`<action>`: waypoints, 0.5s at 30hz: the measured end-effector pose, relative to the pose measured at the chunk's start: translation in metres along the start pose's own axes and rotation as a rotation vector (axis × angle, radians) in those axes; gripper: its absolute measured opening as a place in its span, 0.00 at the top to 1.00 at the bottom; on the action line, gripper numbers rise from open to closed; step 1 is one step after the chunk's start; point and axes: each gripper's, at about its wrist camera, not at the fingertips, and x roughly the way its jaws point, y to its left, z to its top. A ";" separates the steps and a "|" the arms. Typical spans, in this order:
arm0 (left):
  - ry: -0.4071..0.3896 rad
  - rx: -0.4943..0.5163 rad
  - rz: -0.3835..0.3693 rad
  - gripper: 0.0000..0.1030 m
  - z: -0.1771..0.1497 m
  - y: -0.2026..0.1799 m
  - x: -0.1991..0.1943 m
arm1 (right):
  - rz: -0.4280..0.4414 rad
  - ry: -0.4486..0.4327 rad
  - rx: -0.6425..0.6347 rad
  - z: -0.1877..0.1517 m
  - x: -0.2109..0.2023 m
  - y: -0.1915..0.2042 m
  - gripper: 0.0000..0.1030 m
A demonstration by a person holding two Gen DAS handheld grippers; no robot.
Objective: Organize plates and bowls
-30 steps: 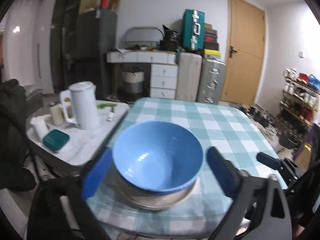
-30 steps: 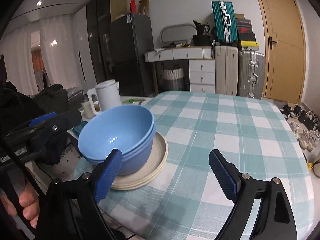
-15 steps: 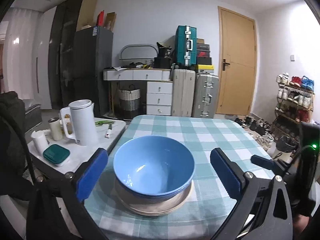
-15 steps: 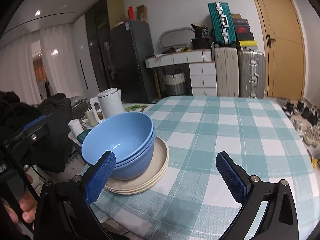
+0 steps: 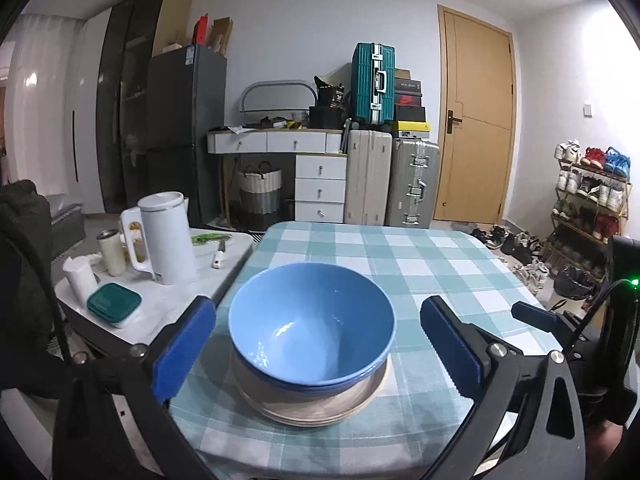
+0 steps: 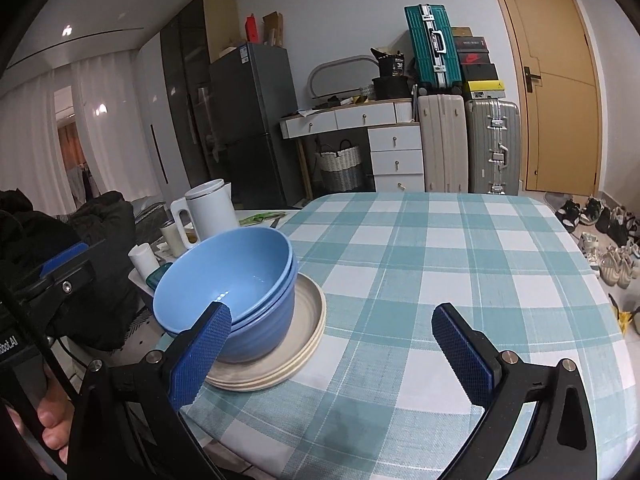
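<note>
Two or three nested blue bowls [image 5: 312, 332] [image 6: 240, 280] stand on a short stack of beige plates [image 5: 320, 408] [image 6: 304, 320] near the front left corner of the checked table [image 5: 400, 264]. My left gripper [image 5: 316, 312] is open, a blue pad on either side of the bowls and clear of them. My right gripper [image 6: 332, 316] is open wide over bare cloth, to the right of the stack. Its left pad overlaps the bowls in the right wrist view, and I cannot tell whether it touches them. Each gripper shows at the edge of the other's view.
A low side table on the left carries a white kettle [image 5: 168, 236], a teal-lidded box [image 5: 114, 304], small cups and a knife. Checked cloth [image 6: 440, 260] stretches back and right. Shoes [image 6: 612, 248] and a shoe rack [image 5: 592, 200] stand right; suitcases [image 5: 412, 184] stand behind.
The left gripper has drawn back a little from the bowls and tipped upward, so the stack looks smaller and lower. The right jaws spread slightly wider. The stack has stayed put.
</note>
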 end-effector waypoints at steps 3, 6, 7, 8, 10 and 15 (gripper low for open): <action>0.026 -0.004 0.003 0.00 0.000 0.000 0.005 | 0.001 -0.010 0.020 0.001 -0.003 -0.005 0.01; 0.055 0.010 0.013 0.00 -0.001 -0.002 0.010 | 0.001 -0.014 0.040 0.002 -0.004 -0.009 0.01; 0.066 0.012 0.003 0.00 -0.001 -0.003 0.012 | 0.000 -0.011 0.045 0.002 -0.004 -0.010 0.01; 0.068 0.012 0.001 0.00 -0.001 -0.004 0.012 | -0.003 -0.007 0.048 0.002 -0.003 -0.011 0.01; 0.064 0.011 0.014 0.00 -0.001 -0.004 0.012 | -0.006 -0.002 0.050 0.002 -0.003 -0.011 0.01; 0.065 0.007 -0.012 0.00 -0.002 -0.006 0.013 | -0.008 -0.001 0.037 0.001 -0.003 -0.009 0.01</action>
